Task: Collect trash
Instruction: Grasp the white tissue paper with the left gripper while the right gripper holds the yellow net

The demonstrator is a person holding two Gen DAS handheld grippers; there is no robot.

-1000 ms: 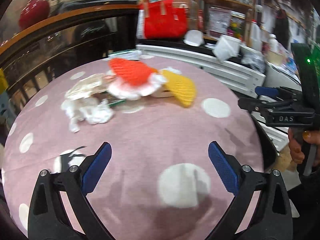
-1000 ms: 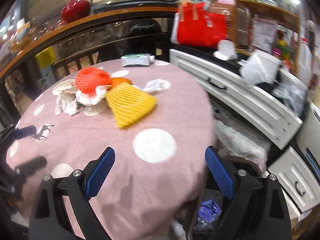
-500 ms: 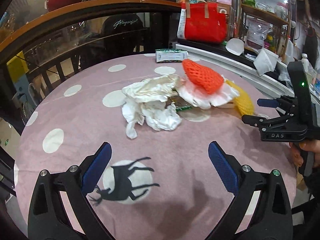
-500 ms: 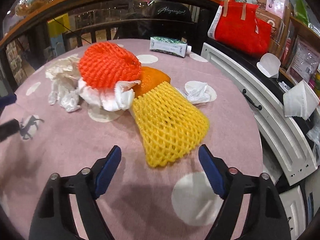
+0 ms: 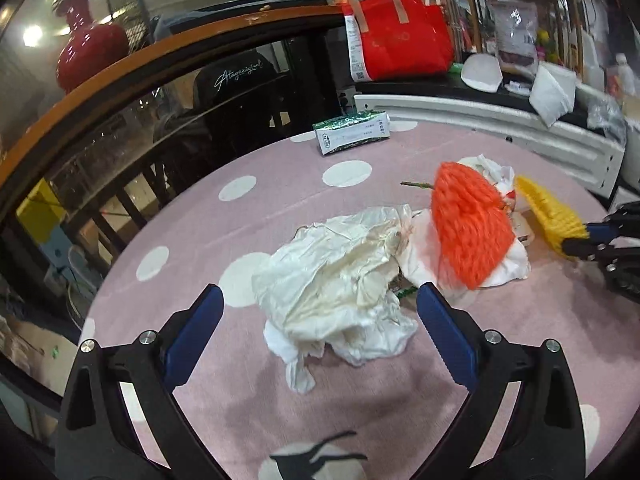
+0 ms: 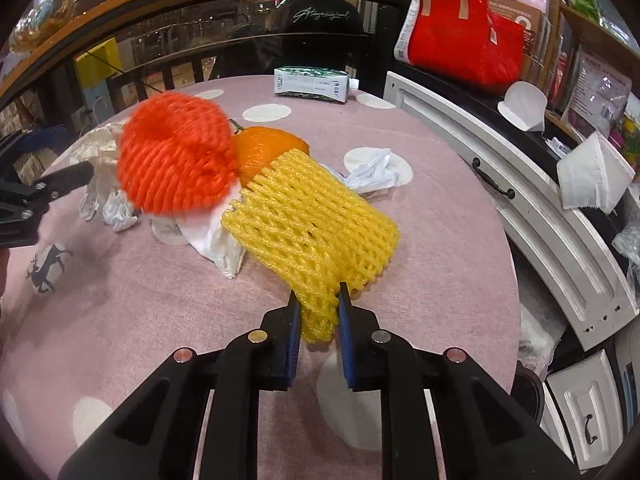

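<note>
Yellow foam fruit netting, a ribbed mesh sleeve, lies on the round pink polka-dot tablecloth, and the right gripper has just been closing on its near edge; its blue pads now pinch a bunched fold of the mesh between them. Just behind the sleeve sits an orange fruit, with a crumpled white tissue to its right. An orange-red foam net rests on a wad of white paper beside the yellow one. The left gripper hovers with its jaws spread wide apart, nothing between the pads, facing a crumpled heap of cream-white tissue paper that sits on the cloth just ahead of its fingertips. A green and white carton lies on its side at the far edge of the table, well apart from the rubbish. A red tote bag stands on the counter behind
</note>
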